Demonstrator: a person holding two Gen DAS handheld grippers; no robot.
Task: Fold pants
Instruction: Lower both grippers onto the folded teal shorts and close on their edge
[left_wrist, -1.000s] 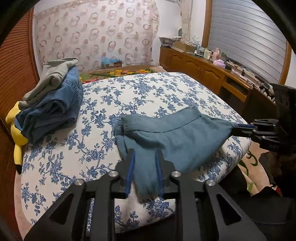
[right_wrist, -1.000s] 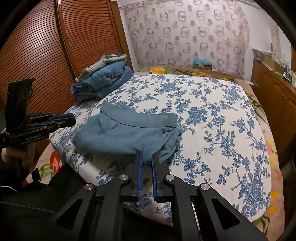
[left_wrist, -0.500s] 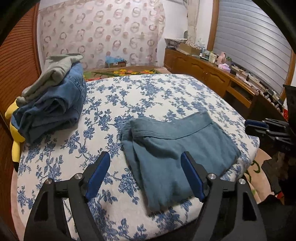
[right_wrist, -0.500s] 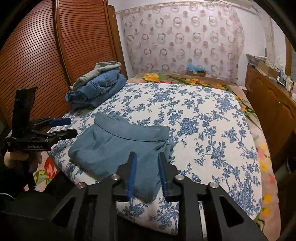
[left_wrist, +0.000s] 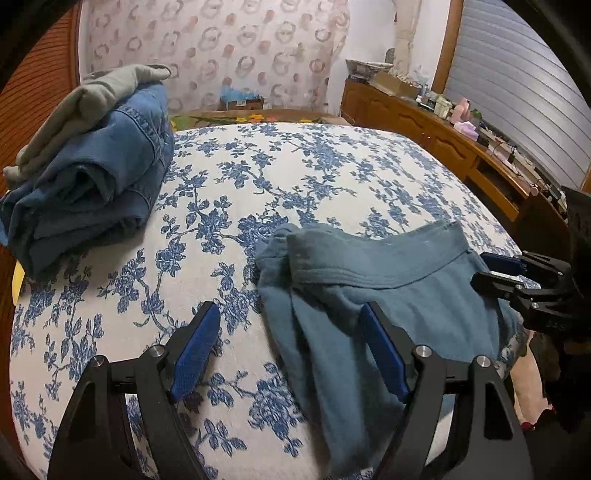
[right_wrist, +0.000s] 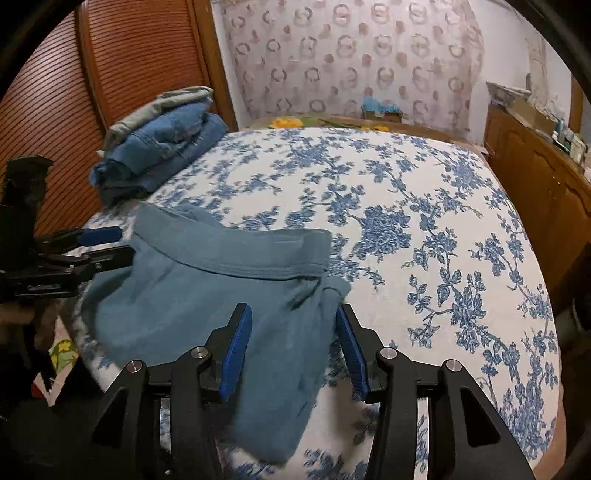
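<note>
The teal pants (left_wrist: 388, 291) are seen lying folded on the flower-print bed (left_wrist: 229, 206), at its near edge, with the waistband turned toward the far side. The left gripper (left_wrist: 291, 332) is held with its fingers spread wide, nothing pinched, one pad over the bedcover and the other over the cloth. The right gripper (right_wrist: 293, 332) has just been opening; its fingers are parted above the pants without pressing them. A stack of folded clothes (left_wrist: 88, 162) is piled near the far-left corner
</note>
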